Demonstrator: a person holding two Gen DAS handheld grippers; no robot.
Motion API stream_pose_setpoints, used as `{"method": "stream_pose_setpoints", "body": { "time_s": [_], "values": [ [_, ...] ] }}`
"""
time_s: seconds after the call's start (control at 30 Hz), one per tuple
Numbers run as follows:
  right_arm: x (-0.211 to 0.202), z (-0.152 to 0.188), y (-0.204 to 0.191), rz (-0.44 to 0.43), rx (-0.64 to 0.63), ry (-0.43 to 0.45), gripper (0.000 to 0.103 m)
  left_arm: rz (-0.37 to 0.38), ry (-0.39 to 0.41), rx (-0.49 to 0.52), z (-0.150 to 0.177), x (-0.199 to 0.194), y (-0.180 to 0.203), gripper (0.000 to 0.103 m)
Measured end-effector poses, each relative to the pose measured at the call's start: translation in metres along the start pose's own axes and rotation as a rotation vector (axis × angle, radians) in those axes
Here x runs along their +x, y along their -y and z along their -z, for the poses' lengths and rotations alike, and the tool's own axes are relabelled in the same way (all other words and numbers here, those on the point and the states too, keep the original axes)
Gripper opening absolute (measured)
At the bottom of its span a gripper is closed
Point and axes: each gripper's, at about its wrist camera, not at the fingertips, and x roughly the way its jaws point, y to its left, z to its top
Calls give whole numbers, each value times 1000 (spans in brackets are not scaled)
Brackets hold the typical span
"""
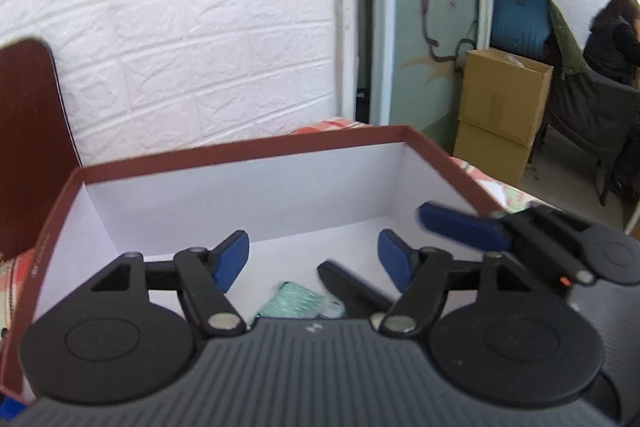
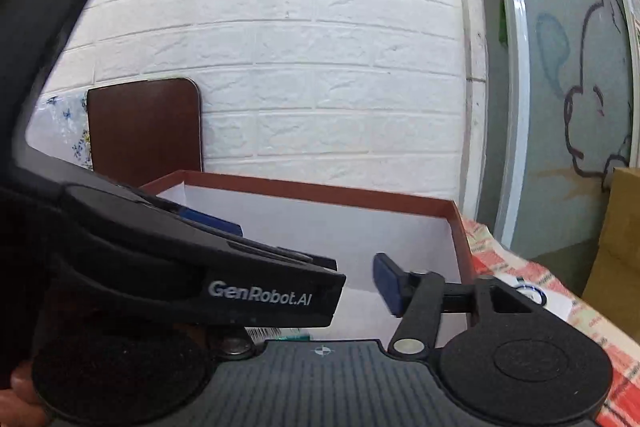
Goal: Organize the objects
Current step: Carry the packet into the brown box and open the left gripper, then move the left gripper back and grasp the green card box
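Left claw [image 1: 313,259] stands wide, blue pads apart, nothing between them, hovering over the open box [image 1: 240,151]. Directly below and just ahead of it, on the white box floor, lies a teal packet [image 1: 294,301], flat, its near end hidden under the claw body; long axis seems to run diagonally from near-left toward far-right, though too little shows to be sure. Right claw [image 2: 312,259] sits beside the left one over the same box; its right pad is clear, but the left device covers most of the other finger, so I cannot tell its opening from that view. In the left view its blue finger reaches in from the right, above the box's right side. The left claw looks nearer the packet, which lies almost centred under its gap, so a straight drop would likely reach it. Readable writing: "GenRobot.AI" in white on the left device's side, seen in the right wrist view. A barcode strip peeks out under that device, digits unreadable. Faint print runs along the box's left rim, too blurred. The box rests on a red checked cloth [image 2: 532,275].
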Motion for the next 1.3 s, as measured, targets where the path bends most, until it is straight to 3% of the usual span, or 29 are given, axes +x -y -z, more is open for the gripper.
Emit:
{"method": "stream_pose_setpoints", "body": {
  "time_s": [0.03, 0.13, 0.27, 0.33, 0.57, 0.67, 0.77, 0.87, 0.97, 1.03, 1.17, 1.3],
  "values": [
    [4, 0, 1, -4, 5, 6, 72, -2, 15, -12, -1, 4, -4, 81],
    [16, -2, 1, -43, -19, 8, 71, -95, 33, 1, -9, 20, -9, 81],
    [37, -3, -3, -47, -25, -9, 74, -159, 0, -25, -24, 40, -23, 81],
    [35, -7, -5, -26, -22, -38, 71, -167, -23, -32, -25, 36, -24, 80],
    [-42, 11, -19, -31, 17, 31, 73, -45, 46, -24, 16, -48, -9, 85],
    [-77, 22, -35, -51, -25, 37, 77, -62, 87, 8, 43, -88, -3, 87],
    [-87, 34, -59, -162, -75, -55, 76, -56, 20, -34, 75, -112, -14, 87],
    [-76, 46, -84, -281, -116, -196, 74, -124, -97, -114, 106, -122, -39, 86],
    [-67, 53, -111, -388, -137, -306, 69, -188, -171, -266, 137, -140, -75, 84],
    [-63, 55, -133, -433, -191, -341, 71, -154, -191, -334, 153, -153, -95, 76],
    [-54, 54, -171, -480, -327, -364, 73, -268, -197, -347, 178, -179, -114, 76],
    [-37, 45, -187, -421, -318, -357, 78, -367, -181, -421, 188, -195, -149, 76]
  ]
}}
